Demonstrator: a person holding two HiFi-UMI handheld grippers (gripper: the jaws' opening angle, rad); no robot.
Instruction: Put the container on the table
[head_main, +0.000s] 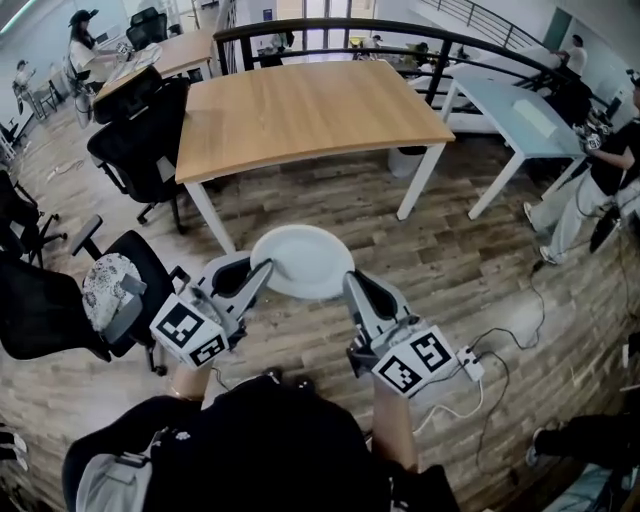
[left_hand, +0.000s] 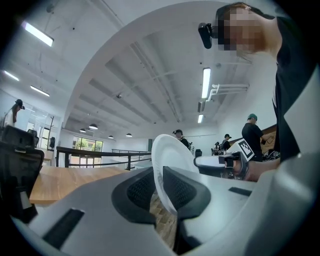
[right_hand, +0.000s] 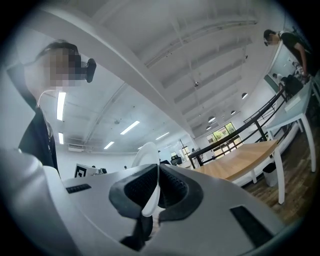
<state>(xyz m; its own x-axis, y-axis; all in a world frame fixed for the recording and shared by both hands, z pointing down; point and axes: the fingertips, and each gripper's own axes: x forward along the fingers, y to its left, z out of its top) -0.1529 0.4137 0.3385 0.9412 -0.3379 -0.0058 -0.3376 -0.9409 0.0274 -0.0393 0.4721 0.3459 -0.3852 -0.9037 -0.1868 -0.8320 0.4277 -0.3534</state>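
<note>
While left hand-held gripper (head_main: 264, 270) and right hand-held gripper (head_main: 351, 279) pinch container (head_main: 304, 256) | table (head_main: 305, 115) edge ahead

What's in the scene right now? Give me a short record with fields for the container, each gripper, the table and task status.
container: white, round, shallow; held up over the floor, short of the table
left gripper: shut on the container's left rim
right gripper: shut on the container's right rim
table: wooden top, white legs; just ahead of the container
task status: container carried between both grippers, not yet on the table
</note>
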